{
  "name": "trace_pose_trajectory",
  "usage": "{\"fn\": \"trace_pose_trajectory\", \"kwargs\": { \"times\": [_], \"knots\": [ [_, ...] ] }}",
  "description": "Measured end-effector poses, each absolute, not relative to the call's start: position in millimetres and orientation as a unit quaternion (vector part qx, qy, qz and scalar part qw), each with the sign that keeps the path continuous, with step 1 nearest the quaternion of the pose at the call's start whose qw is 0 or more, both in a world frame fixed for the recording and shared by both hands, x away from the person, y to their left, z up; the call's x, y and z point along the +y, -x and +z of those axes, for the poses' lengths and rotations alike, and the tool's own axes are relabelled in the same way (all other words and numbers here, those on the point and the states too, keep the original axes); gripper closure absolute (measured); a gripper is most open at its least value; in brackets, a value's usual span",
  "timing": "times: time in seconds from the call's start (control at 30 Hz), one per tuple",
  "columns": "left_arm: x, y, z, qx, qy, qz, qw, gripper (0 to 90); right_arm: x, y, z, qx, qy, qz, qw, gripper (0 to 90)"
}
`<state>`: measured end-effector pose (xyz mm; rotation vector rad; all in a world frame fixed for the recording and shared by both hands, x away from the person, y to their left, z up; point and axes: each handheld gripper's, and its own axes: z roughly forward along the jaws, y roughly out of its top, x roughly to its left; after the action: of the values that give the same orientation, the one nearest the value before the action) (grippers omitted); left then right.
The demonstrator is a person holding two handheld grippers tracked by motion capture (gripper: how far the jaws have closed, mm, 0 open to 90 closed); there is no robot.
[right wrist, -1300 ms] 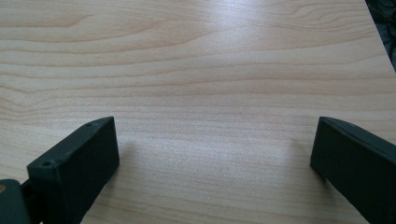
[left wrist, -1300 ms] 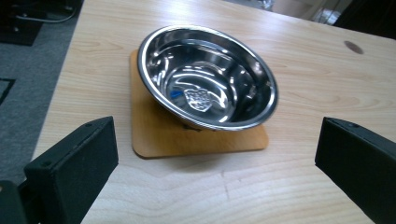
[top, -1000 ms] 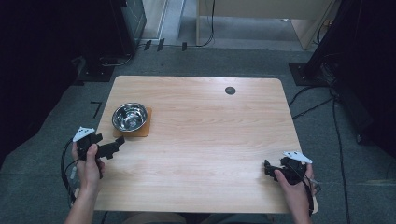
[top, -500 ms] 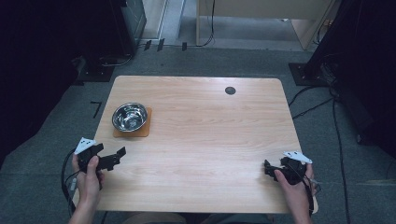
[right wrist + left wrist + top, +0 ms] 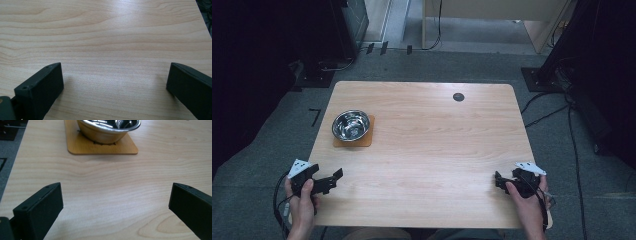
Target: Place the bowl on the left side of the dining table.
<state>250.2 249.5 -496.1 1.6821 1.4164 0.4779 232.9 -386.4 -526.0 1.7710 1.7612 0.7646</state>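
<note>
A shiny steel bowl (image 5: 351, 125) sits on a thin square wooden mat (image 5: 362, 140) at the table's left side. In the left gripper view the bowl (image 5: 107, 131) and its mat (image 5: 100, 148) lie straight ahead, well beyond the jaws. My left gripper (image 5: 333, 180) is held low near the front left corner. It is open (image 5: 116, 202), with bare wood between its fingers. My right gripper (image 5: 498, 181) rests near the front right corner. It is also open (image 5: 115, 82) over bare tabletop and holds nothing.
The light wooden table (image 5: 427, 150) has a round dark cable hole (image 5: 458, 97) at the back right. Cables and dark equipment stand on the grey floor around it. The table's right edge (image 5: 203, 22) lies close to my right gripper.
My left gripper has drawn back from the bowl toward the table's front edge. The right gripper has stayed in place.
</note>
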Motion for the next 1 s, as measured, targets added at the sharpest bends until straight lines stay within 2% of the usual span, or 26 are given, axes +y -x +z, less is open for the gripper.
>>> {"fn": "trace_pose_trajectory", "kwargs": {
  "times": [0.5, 0.8, 1.0],
  "knots": [
    [268.5, -235.4, -511.1, 0.575, -0.684, 0.202, 0.4, 0.0, -386.4, -232.8, -526.0, 0.651, -0.654, 0.282, 0.262, 0.3],
    [268.0, -232.1, -513.7, 0.567, -0.7, 0.219, 0.375, 0.0, -386.4, -232.8, -526.0, 0.651, -0.655, 0.283, 0.262, 0.3],
    [265.5, -233.8, -516.4, 0.561, -0.712, 0.211, 0.366, 0.0, -386.4, -232.8, -526.0, 0.651, -0.654, 0.282, 0.262, 0.3]
  ]
}}
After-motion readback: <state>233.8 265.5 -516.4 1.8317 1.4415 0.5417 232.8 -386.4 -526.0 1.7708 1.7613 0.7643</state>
